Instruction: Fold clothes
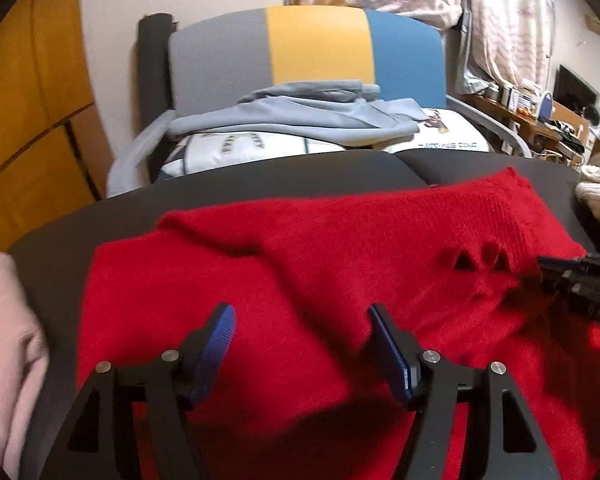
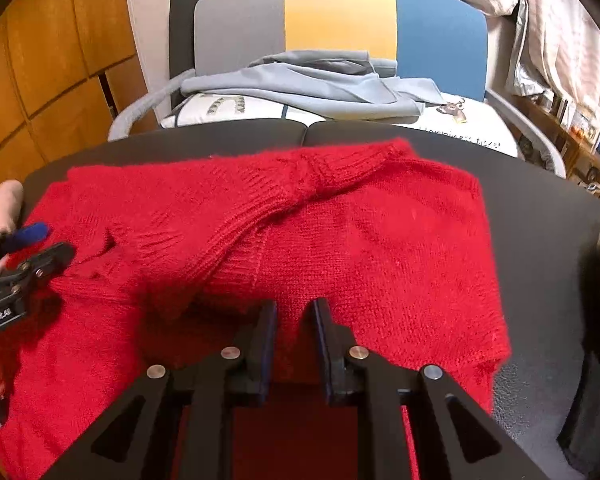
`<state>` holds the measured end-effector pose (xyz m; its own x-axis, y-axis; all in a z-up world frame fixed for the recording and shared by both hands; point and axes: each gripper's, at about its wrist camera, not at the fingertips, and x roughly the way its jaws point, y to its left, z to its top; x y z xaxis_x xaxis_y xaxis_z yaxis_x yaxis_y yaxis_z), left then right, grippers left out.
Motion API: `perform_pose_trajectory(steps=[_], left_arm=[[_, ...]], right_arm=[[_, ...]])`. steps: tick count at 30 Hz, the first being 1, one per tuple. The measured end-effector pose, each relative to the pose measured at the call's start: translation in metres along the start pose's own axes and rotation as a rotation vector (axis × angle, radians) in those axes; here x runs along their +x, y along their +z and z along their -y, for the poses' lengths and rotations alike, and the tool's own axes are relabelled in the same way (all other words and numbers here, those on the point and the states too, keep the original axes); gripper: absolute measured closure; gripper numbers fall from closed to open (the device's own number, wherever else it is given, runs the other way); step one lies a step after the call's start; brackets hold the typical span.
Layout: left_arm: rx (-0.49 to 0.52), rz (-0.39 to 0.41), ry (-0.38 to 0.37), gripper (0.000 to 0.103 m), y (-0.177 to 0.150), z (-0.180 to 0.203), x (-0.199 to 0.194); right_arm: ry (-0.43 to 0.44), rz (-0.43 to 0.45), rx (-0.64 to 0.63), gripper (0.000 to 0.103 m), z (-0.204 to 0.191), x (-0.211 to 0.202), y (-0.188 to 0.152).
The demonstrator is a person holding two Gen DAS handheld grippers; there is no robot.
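Dark table (image 2: 540,216), red sweater (image 2: 380,240), left tool (image 1: 302,320) wide apart, right tool (image 2: 294,312) narrowly parted.

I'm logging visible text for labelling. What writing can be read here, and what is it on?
"enRobot.AI", start cut off: side of the left hand-held gripper.
"Happiness ticket", blurred, uncertain: white cushion on the chair.
Pattern at the cushion's left end: not legible.
Red sweater: none.

sweater (image 2: 380,240): plain bright red knit, ribbed bands | counter (image 2: 540,216): dark charcoal | fingers (image 1: 220,332): blue pads on black frames | chair back (image 2: 340,20): grey, yellow, blue vertical panels | garment on chair (image 2: 308,84): pale grey-blue | cushion (image 2: 472,124): white, printed | cabinet (image 2: 52,60): orange-brown wood
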<state>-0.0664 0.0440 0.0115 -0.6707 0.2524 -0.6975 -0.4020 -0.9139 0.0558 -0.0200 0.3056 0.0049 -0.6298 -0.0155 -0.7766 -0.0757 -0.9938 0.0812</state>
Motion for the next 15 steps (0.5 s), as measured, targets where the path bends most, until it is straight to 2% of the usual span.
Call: perform_pose_trajectory(steps=[1,4,8,10,12,15], left_arm=[[0.008,0.001,0.022,0.029,-0.006,-0.009,-0.002],[-0.016,-0.044,0.126,0.029,-0.022,-0.040,0.004],[-0.212,-0.119,0.117,0.026,-0.038,-0.090,0.015],[-0.269,-0.139,0.089,0.017,-0.041,-0.102,0.021],[-0.273,-0.139,0.082,0.014,-0.040,-0.105,0.025],[-0.238,-0.145,0.102,0.008,-0.032,-0.101,0.034]], right_arm=[[0.018,0.012,0.024,0.084,0.003,-0.006,0.000],[0.016,0.043,0.069,0.084,0.018,-0.019,-0.001],[-0.024,0.042,0.120,0.084,0.048,-0.020,0.002],[-0.023,0.006,0.113,0.084,0.058,-0.010,0.005],[-0.039,-0.023,0.089,0.086,0.066,0.000,0.009],[-0.101,-0.017,0.052,0.086,0.067,0.007,0.017]])
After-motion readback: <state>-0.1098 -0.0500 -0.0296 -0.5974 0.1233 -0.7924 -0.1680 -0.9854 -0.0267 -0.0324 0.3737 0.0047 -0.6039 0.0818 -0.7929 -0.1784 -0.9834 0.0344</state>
